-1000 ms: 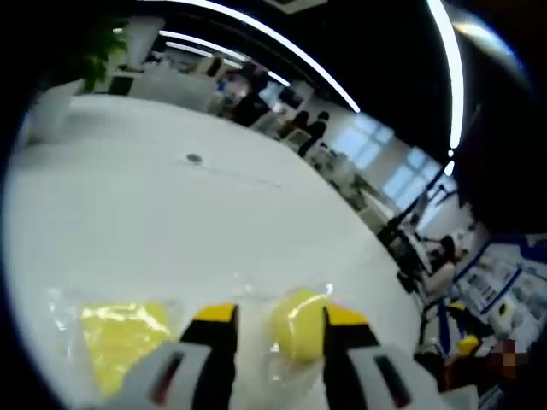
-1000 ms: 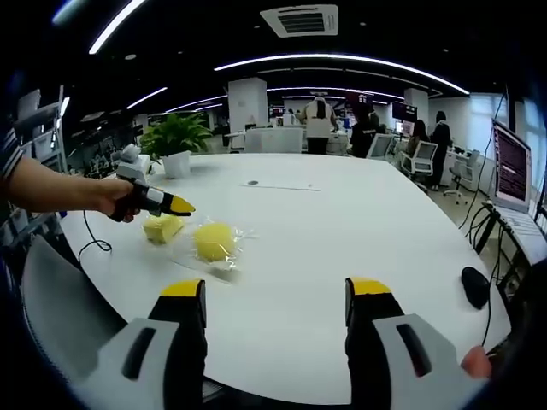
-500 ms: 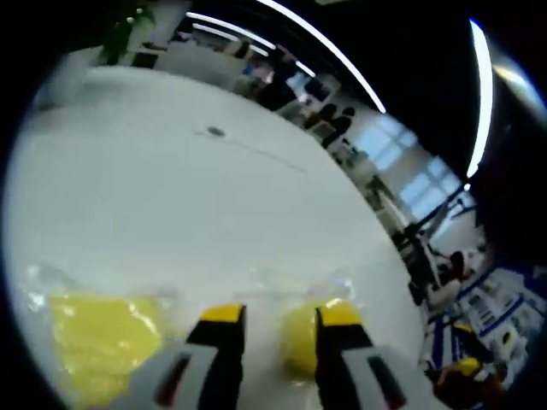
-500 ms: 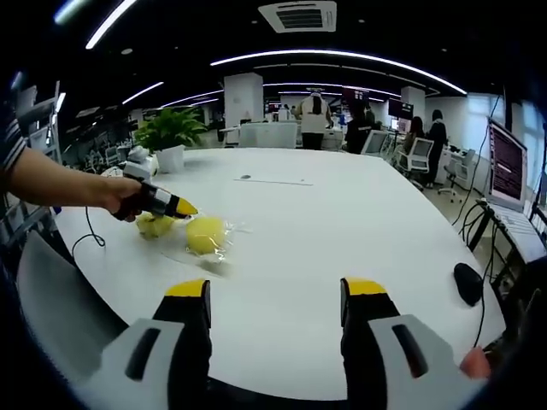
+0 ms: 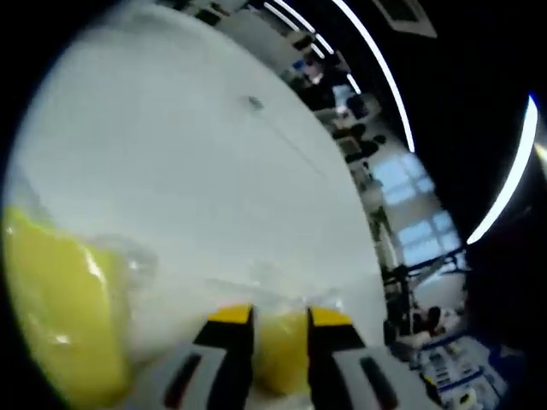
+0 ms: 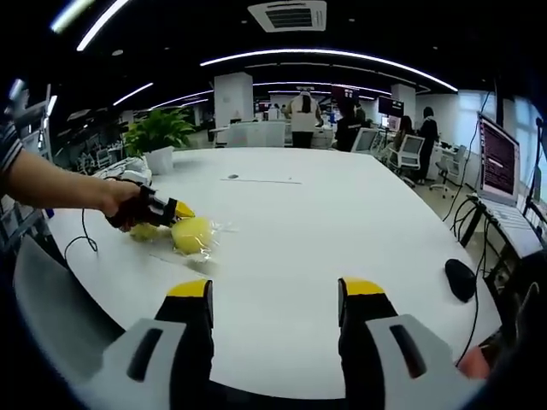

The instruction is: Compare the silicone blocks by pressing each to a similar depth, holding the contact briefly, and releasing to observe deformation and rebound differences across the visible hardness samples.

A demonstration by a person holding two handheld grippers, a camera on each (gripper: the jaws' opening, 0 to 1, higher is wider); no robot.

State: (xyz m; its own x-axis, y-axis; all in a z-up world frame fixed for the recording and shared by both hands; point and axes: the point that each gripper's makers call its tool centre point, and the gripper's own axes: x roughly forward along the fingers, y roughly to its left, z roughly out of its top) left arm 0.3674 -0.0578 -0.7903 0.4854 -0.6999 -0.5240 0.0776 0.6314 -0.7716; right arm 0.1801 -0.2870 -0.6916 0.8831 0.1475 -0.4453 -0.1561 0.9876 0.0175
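My left gripper presses a bagged silicone block near the surface's left edge; my right gripper waits open at the near edge.

The white oval surface point(image 6: 342, 222) sits in an open office under curved ceiling light strips, with a potted plant point(image 6: 159, 137) at its far left corner, a black mouse point(image 6: 460, 279) by its right edge and people standing behind it. In my right gripper view, my left gripper point(image 6: 171, 211) touches the round yellow silicone block point(image 6: 192, 234), which lies in a clear plastic bag point(image 6: 208, 242), with a second yellow silicone block point(image 6: 143, 231) just beside it. In my left gripper view, my jaws stand close together with the round block point(image 5: 280, 359) showing between them. My right gripper point(image 6: 275, 295) hangs with its jaws wide apart, holding nothing.
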